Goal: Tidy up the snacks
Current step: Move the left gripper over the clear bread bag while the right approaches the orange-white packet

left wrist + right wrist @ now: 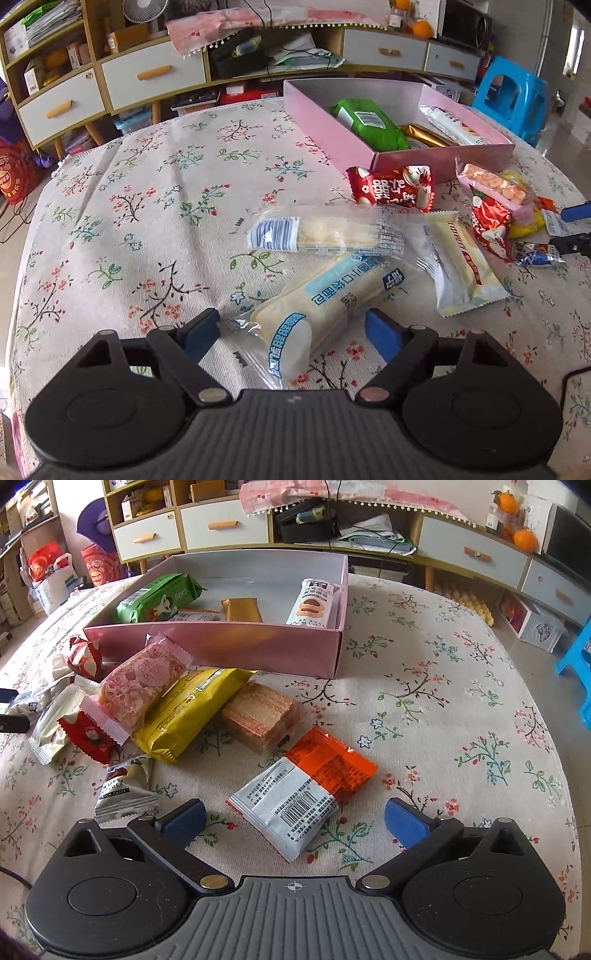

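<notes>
A long cream bread packet [314, 302] with blue print lies on the floral tablecloth. Its near end sits between the fingers of my left gripper [291, 332], which is open; the left pad just meets the wrapper's crimped edge, and the right pad stands clear. My right gripper [295, 821] is open wide over an orange-and-white packet [306, 790], whose barcode end lies between the fingertips untouched. The pink box [221, 646] beyond holds a green packet [159, 598], a gold bar [242, 609] and a white packet [314, 602].
Loose snacks lie in front of the box: a clear cracker packet [325, 232], a cream bar [461, 266], red packets [391, 188], a yellow packet [188, 709], wafers [264, 716] and a pink packet [144, 683]. Drawer cabinets stand behind the table, with a blue stool [513, 96] beside it.
</notes>
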